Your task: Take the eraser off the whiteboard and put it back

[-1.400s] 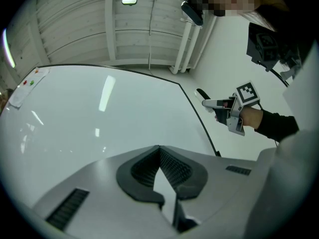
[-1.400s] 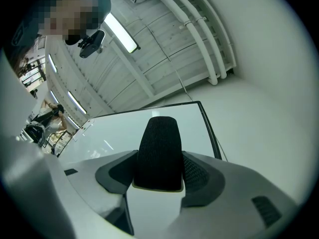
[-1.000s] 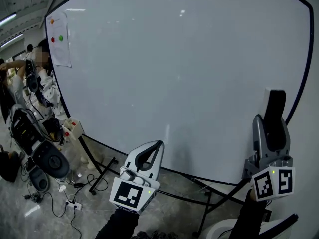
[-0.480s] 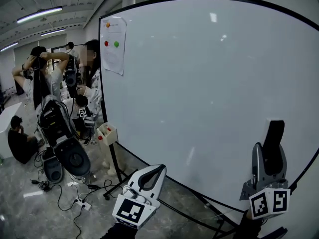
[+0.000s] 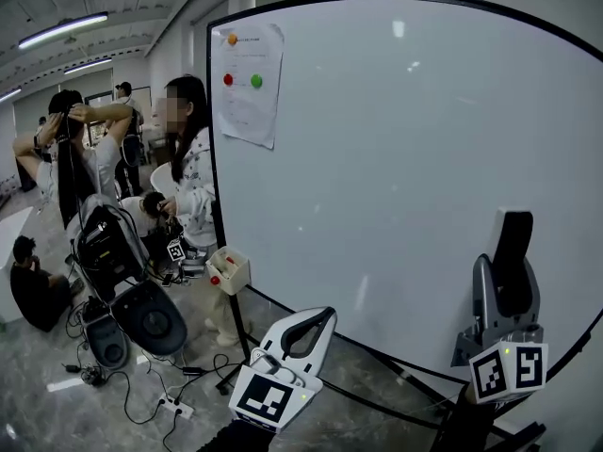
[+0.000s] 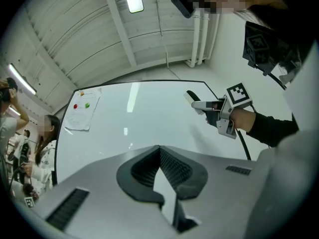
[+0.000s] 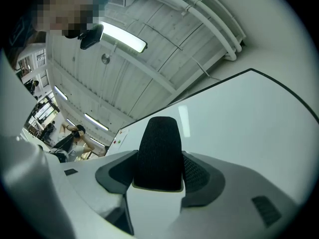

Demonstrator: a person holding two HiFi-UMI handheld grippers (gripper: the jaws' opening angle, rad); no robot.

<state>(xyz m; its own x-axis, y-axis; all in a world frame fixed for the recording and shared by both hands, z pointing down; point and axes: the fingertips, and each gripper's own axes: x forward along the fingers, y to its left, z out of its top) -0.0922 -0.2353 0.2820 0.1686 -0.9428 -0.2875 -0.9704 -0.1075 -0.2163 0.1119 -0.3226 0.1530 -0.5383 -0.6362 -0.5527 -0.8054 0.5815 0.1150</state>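
The whiteboard (image 5: 377, 139) fills most of the head view, its surface blank. The eraser (image 5: 514, 250), a white block with a black felt face, stands upright in front of the board's lower right. My right gripper (image 5: 504, 269) is shut on it. In the right gripper view the eraser (image 7: 159, 153) sits between the jaws, felt side towards the camera. Whether it touches the board I cannot tell. My left gripper (image 5: 318, 320) hangs low at the centre, shut and empty. The left gripper view shows its own closed jaws (image 6: 159, 151) and, across the board, the right gripper (image 6: 219, 111) with the eraser (image 6: 192, 95).
A paper sheet (image 5: 250, 83) with coloured magnets hangs at the board's top left. A small box with red buttons (image 5: 229, 269) sits by the stand's black legs (image 5: 236, 347). People (image 5: 193, 168) stand at left among bags (image 5: 108, 248), cables and a power strip (image 5: 174, 405).
The head view has swung left, bringing the people and the paper sheet further into frame. Both grippers keep about the same places, and the right one still holds the eraser.
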